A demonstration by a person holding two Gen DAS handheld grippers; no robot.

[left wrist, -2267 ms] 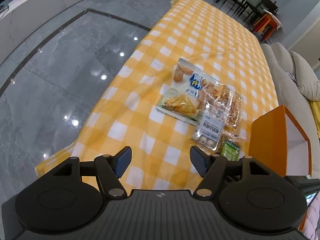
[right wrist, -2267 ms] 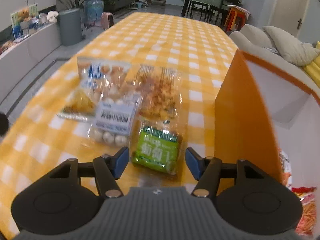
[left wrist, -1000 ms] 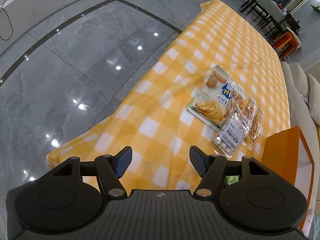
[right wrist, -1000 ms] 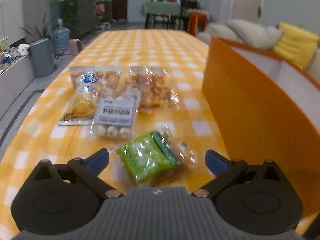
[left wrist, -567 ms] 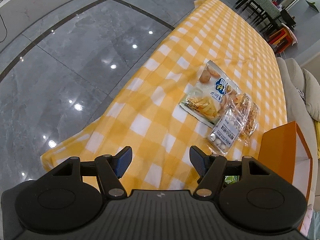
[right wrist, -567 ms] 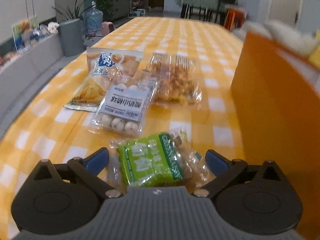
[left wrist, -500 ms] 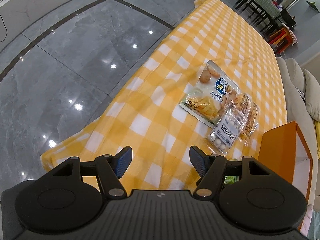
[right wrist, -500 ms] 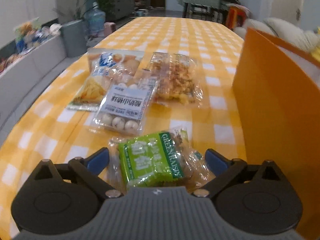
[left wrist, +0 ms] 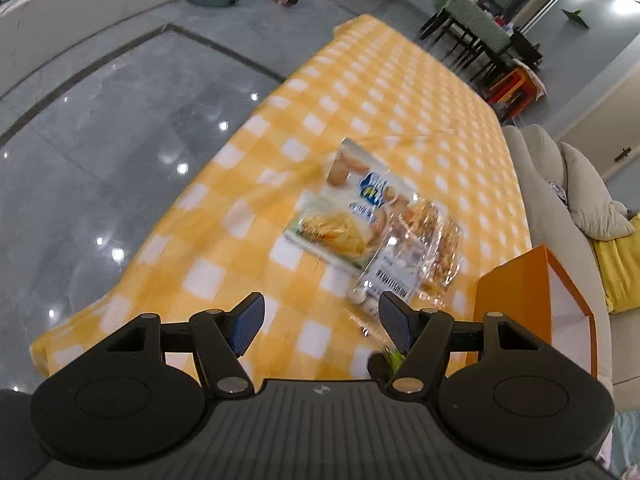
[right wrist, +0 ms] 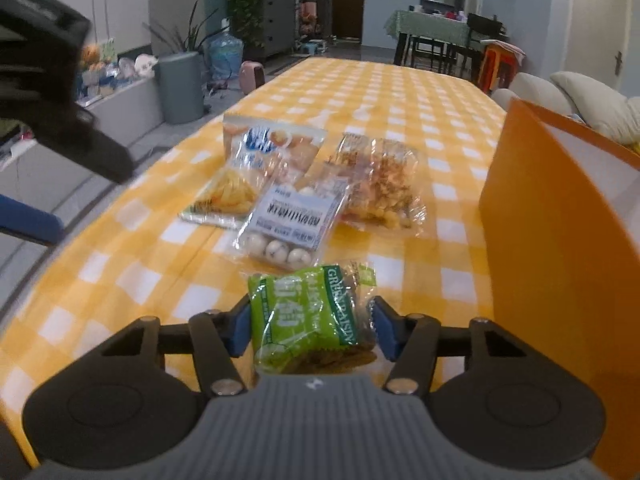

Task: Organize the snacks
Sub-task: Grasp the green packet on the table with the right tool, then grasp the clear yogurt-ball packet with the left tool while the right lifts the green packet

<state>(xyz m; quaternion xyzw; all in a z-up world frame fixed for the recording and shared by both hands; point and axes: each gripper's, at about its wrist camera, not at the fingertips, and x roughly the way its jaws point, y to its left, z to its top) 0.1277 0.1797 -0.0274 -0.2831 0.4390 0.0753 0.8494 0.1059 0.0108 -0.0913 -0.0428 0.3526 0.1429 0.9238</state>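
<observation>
Yellow-checked tablecloth under snack packets and orange box.

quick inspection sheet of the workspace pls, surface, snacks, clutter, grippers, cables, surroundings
surface: yellow-and-white checked tablecloth, long table.
job's things: green raisin pack; white-ball candy bag overlapping chip bag; clear bag of golden snacks; orange box standing at the right.
clutter: nothing seen.
grippers: right gripper closing, raisin pack between its jaws, contact unclear; left gripper open, nothing between its jaws.
cables: nothing seen.
surroundings: grey tiled floor, grey bin, beige sofa, dining table behind.
</observation>
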